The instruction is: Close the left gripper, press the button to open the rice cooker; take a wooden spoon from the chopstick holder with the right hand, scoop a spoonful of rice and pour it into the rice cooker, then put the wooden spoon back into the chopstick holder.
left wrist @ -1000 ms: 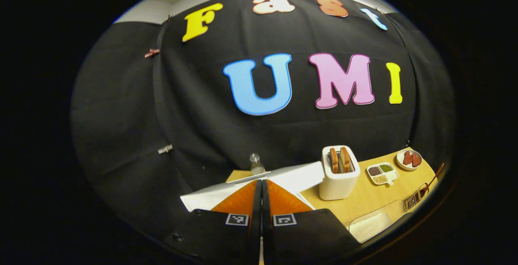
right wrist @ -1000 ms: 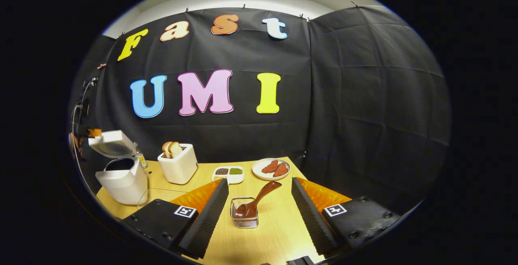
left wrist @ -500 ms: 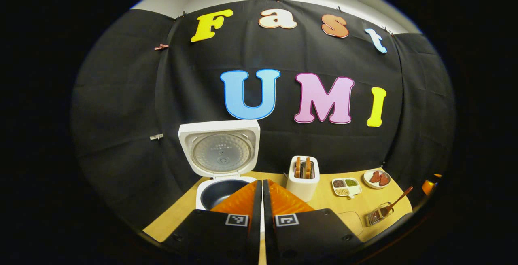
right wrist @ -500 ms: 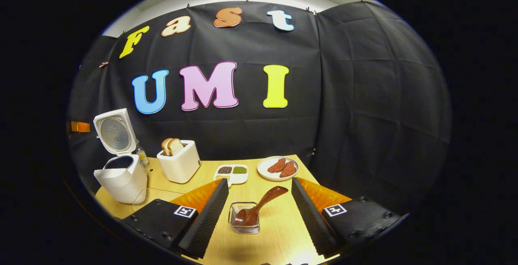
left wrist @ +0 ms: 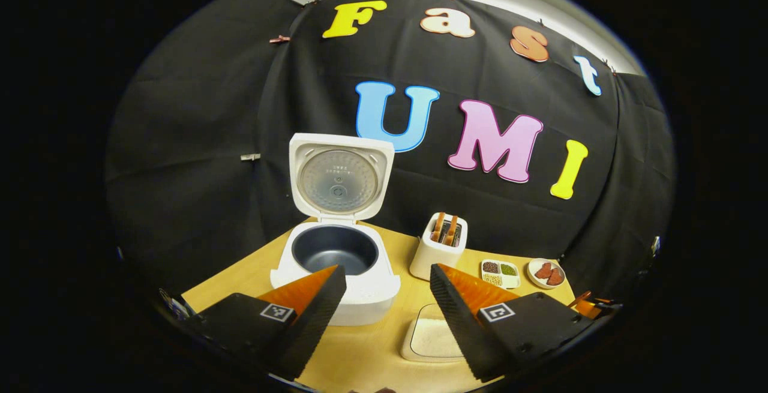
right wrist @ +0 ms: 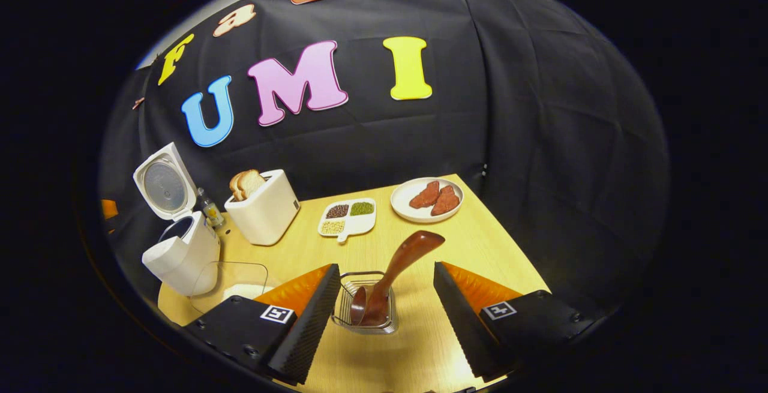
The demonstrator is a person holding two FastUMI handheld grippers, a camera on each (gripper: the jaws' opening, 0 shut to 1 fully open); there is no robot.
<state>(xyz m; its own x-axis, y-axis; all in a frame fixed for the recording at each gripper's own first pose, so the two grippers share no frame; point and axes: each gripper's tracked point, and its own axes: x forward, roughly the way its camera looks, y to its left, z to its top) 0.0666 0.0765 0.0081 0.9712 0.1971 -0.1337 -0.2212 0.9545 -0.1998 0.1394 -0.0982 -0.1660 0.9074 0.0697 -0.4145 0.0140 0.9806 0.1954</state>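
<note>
The white rice cooker (left wrist: 360, 288) stands with its lid (left wrist: 339, 178) raised and its dark inner pot bare; it also sits at the left of the right gripper view as the cooker (right wrist: 180, 258). My left gripper (left wrist: 387, 276) is open, pulled back in front of the cooker. A clear dish of rice (left wrist: 433, 338) lies just ahead of it. In the right gripper view a wooden spoon (right wrist: 396, 270) leans in the wire chopstick holder (right wrist: 365, 304). My right gripper (right wrist: 387, 273) is open, with the spoon's handle between its fingers and untouched.
A white toaster (right wrist: 263, 208) with bread stands behind the rice dish (right wrist: 231, 282). A divided dish of beans (right wrist: 348, 218) and a plate of meat slices (right wrist: 427, 199) sit at the back of the wooden table (right wrist: 480, 249). A small bottle (right wrist: 210, 208) stands by the cooker.
The cooker's lid swung fully up. My left gripper drew back from the cooker and went from shut to open. My right gripper moved in closer over the spoon and holder.
</note>
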